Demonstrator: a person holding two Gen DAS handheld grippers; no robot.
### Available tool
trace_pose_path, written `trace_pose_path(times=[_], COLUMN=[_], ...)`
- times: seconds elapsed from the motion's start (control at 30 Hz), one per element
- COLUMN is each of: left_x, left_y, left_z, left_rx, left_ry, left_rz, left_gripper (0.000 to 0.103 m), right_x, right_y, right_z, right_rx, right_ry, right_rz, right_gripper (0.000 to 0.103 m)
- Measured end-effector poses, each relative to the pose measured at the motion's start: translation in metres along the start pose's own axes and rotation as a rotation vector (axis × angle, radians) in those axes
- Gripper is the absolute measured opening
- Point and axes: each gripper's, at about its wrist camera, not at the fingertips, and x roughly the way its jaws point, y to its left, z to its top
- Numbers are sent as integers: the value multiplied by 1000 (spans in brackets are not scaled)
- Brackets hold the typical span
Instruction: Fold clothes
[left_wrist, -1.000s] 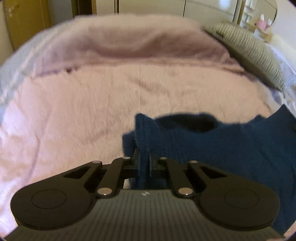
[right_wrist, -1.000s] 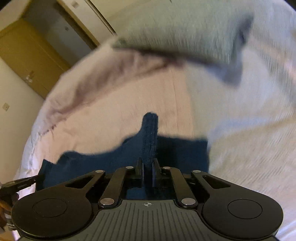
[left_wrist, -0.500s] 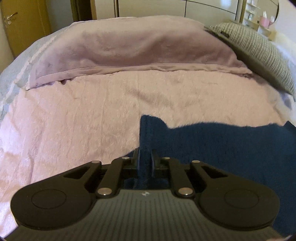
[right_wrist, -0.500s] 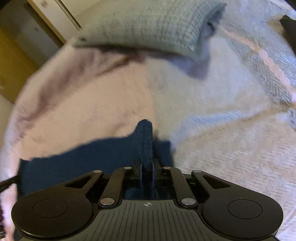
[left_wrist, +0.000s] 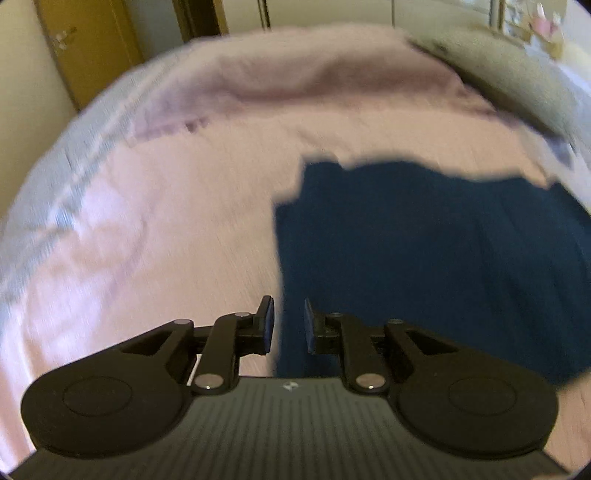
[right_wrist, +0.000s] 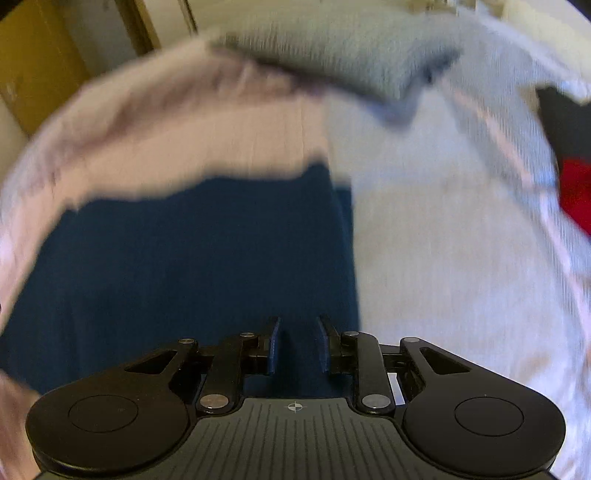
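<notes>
Blue garment (left_wrist: 424, 258) lay flat on the bed (left_wrist: 166, 240), mid-fold. Left tongs (left_wrist: 289, 325) and right tongs (right_wrist: 298, 347) were opening, gripping nothing, at its near corners. Releasing both together should keep edges aligned.

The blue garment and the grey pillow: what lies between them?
Only bare pink blanket lies between the blue garment and the grey pillow, in the left wrist view.

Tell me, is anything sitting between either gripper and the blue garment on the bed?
Nothing visible is. The blue garment lies flat on the pink blanket, directly beneath the left gripper and right gripper; both sets of jaws are opening with no fabric pinched. The grey pillow lies well beyond it.
</notes>
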Motion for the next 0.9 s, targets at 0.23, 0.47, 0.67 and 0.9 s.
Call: trace_pose_path(times=[0.23,0.47,0.67,0.9], left_x=[-18,-51,-57,-75], left_y=[-7,-2,-2,-3], left_z=[-7,32,31,4], left_rx=[-39,-118,-123,-109], left_ry=[62,109,205,337], left_rz=[55,106,112,49], left_gripper=[18,28,28,34], right_x=[-17,-53,-79,-118], right_y=[-8,3,10,38], right_z=[-1,9,-2,-29], right_rx=[45,118,204,236], right_ry=[35,38,35,27], right_rz=[-3,34,39,31], right_gripper=[25,25,25,25])
